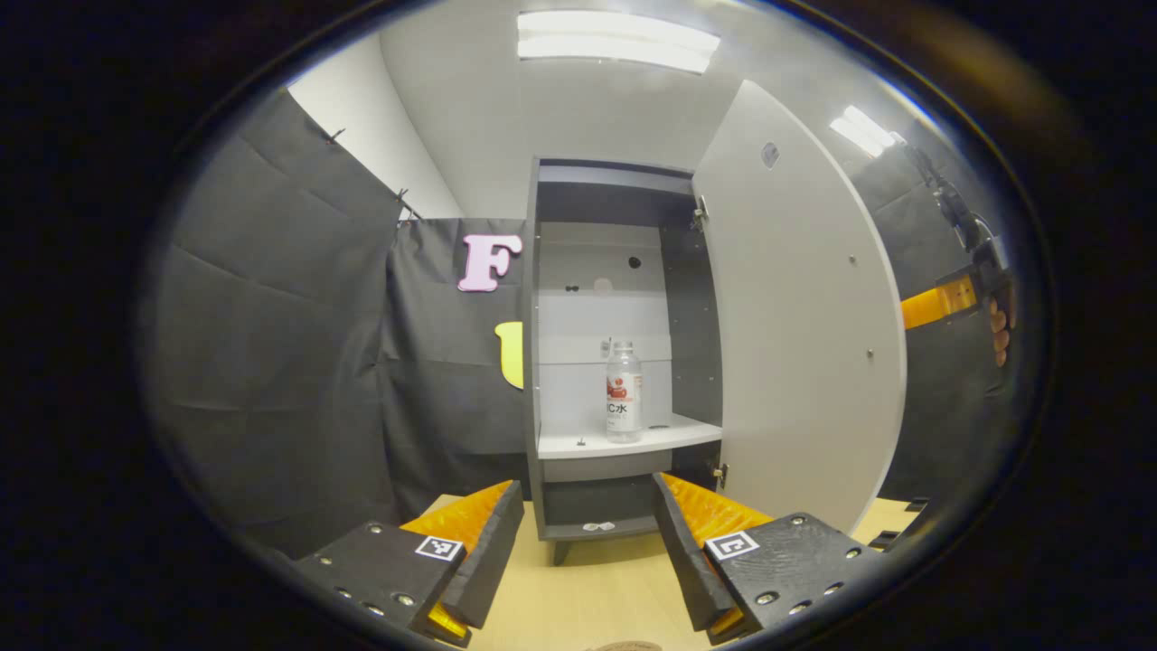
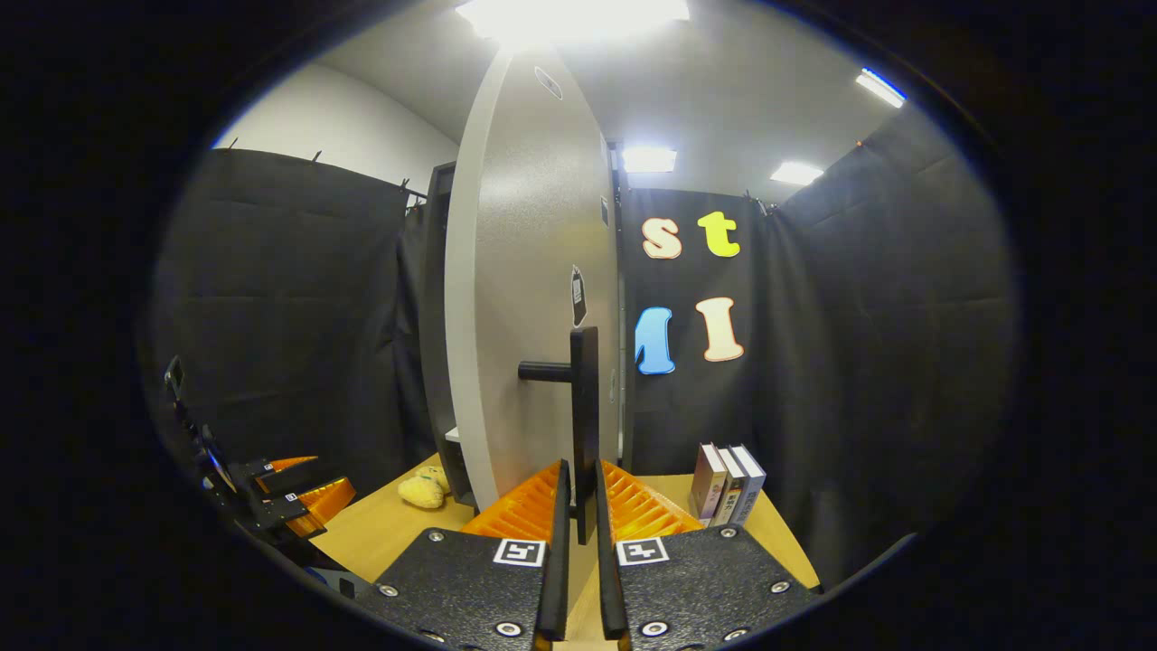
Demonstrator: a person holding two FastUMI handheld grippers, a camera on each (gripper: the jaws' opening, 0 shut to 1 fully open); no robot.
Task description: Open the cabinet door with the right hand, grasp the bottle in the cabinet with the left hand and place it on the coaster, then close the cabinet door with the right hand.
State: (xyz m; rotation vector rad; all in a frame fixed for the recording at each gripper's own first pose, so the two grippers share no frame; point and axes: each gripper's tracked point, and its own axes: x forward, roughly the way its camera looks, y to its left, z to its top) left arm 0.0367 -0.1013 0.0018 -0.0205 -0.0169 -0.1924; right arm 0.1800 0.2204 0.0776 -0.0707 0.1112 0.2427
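Black cloth walls close in a booth around a pale wooden surface [image 1: 578,588], where a grey cabinet [image 1: 624,488] stands with its door [image 1: 795,325] swung wide. On its white shelf [image 1: 624,440] a clear bottle [image 1: 624,393] stands upright. The left claw [image 1: 587,542] hangs in front of the cabinet and lower than the shelf, fingers spread apart, bottle well ahead between them. The right claw [image 2: 578,524] is clamped on the door's dark handle [image 2: 584,416]. Books [image 2: 728,484] stand nearby.

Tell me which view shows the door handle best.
The right gripper view: the door handle stands upright, close in, between the right hand-held gripper fingers. The left gripper view gives the cabinet door from its inner face.
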